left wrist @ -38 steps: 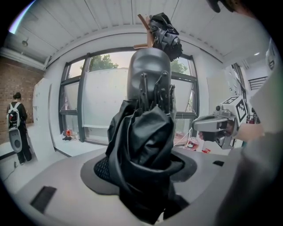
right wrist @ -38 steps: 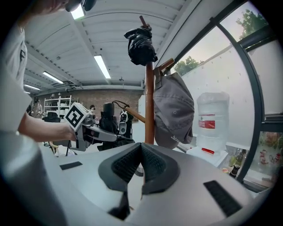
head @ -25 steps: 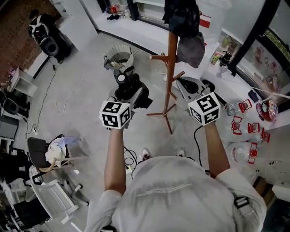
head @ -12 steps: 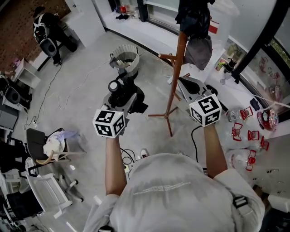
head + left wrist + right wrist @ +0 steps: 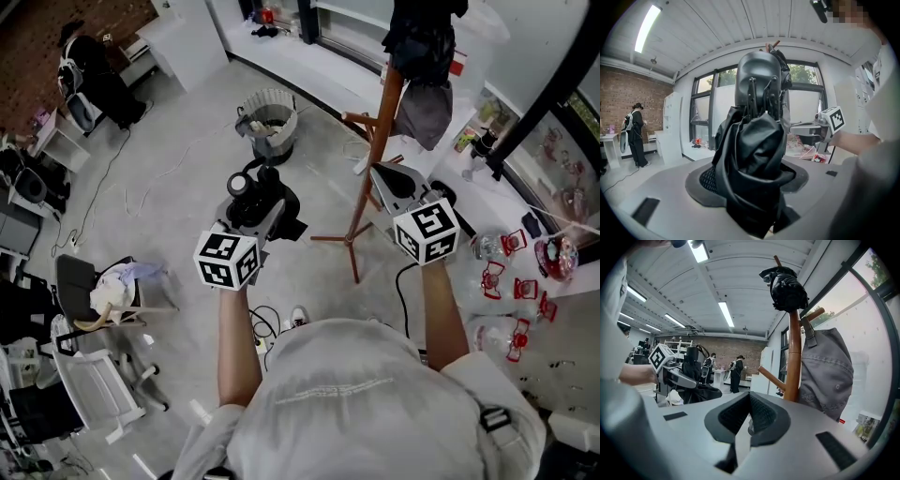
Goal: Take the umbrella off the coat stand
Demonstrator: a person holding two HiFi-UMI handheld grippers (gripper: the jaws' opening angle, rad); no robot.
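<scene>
My left gripper [image 5: 246, 217] is shut on a folded black umbrella [image 5: 259, 195], which stands up between its jaws and fills the left gripper view [image 5: 752, 154]. The wooden coat stand [image 5: 374, 150] is to the right of it, apart from the umbrella, with a black bundle [image 5: 787, 287] on top and a grey cap [image 5: 827, 371] on a peg. My right gripper [image 5: 394, 183] hovers beside the stand's pole [image 5: 793, 362]; its pads [image 5: 761, 416] meet with nothing between them. The umbrella in my left gripper also shows at the left of the right gripper view [image 5: 691, 373].
A white round bin [image 5: 270, 117] stands on the floor beyond the umbrella. Chairs [image 5: 103, 300] and cables lie at the left. A table with clear, red-clipped containers [image 5: 511, 267] is at the right. People stand far off by the brick wall [image 5: 635, 136].
My left gripper has drawn back from the coat stand with the umbrella in it. The right gripper has hardly moved.
</scene>
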